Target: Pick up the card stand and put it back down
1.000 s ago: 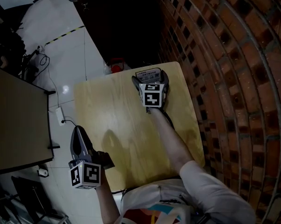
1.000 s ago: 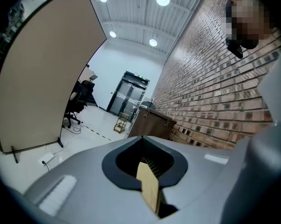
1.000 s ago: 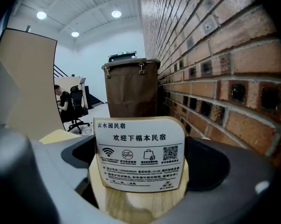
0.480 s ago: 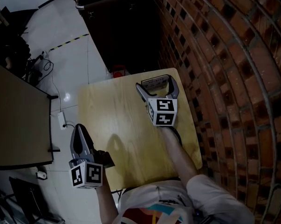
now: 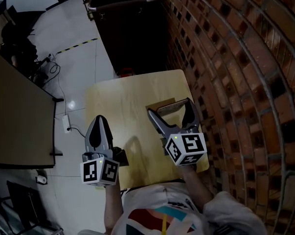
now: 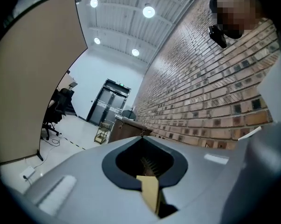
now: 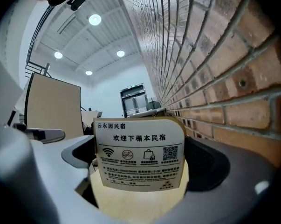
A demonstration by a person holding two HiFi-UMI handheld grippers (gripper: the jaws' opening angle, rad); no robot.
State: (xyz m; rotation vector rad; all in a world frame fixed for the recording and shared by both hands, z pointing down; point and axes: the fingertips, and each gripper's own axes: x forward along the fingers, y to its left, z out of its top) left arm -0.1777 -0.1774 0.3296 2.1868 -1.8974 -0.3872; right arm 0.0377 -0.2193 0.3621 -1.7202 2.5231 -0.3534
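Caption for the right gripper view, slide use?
Right gripper holding the card stand, print facing the camera, brick wall alongside.

table (image 5: 123,106): pale wood, matt | card stand (image 7: 139,155): wooden (printed face) | wall (image 5: 235,58): rough brick

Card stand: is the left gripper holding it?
No, the card stand sits between the jaws of the right gripper.
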